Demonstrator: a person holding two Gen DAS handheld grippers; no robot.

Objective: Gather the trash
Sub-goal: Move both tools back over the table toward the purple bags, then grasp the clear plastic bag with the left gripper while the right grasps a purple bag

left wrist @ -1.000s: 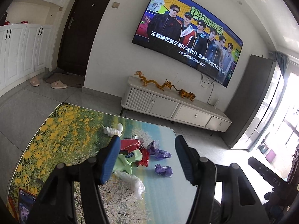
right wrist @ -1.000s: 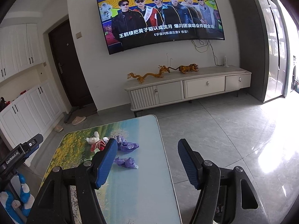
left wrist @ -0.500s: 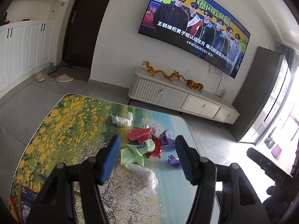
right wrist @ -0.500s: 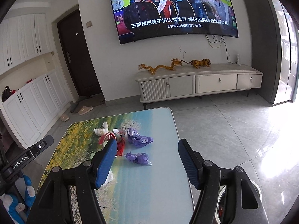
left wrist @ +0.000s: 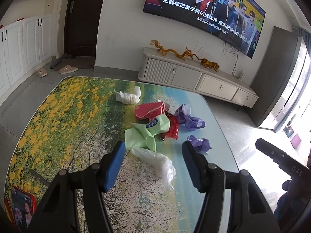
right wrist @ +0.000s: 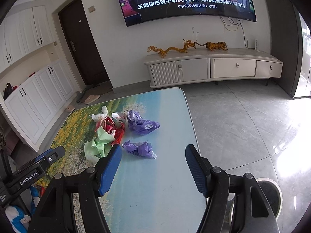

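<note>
Crumpled wrappers [left wrist: 155, 128] litter the table [left wrist: 58, 116]; the left gripper [left wrist: 153, 147] and right gripper [right wrist: 153, 149] both hover above it, jaws apart, gripping nothing.

The television [left wrist: 204, 13] is cut off by the top edge in both views. A phone [left wrist: 22, 207] at the table's [left wrist: 58, 128] near left corner runs partly out of frame. The green wrapper [right wrist: 98, 145] is partly hidden behind a blue finger [right wrist: 109, 171], and what may be a bin [right wrist: 270, 192] sits behind the right gripper's body.
</note>
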